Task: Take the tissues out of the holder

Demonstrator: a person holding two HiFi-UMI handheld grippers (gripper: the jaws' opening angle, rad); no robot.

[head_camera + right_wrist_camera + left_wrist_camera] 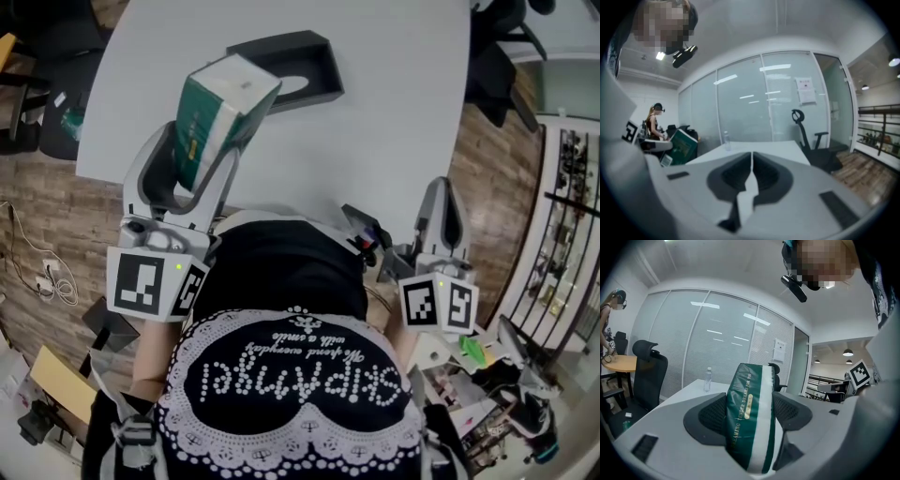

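Note:
My left gripper (208, 141) is shut on a green and white tissue pack (217, 105) and holds it tilted above the near part of the white table (394, 122). In the left gripper view the pack (751, 418) stands on edge between the two dark pads (710, 417), which press its sides. The black tissue holder (309, 47) lies on the table beyond the pack, its oval slot showing, apart from it. My right gripper (442, 202) hangs at the table's near right edge, its jaws shut (751, 164) with nothing between them. The right gripper view shows the pack (684, 146) off to the left.
A clear water bottle (708, 379) stands on the far part of the table. Black office chairs (647, 366) (811, 140) stand round it. Glass walls close the room. A person (654, 123) is at a desk on the left. Clutter lies on the floor (478, 375).

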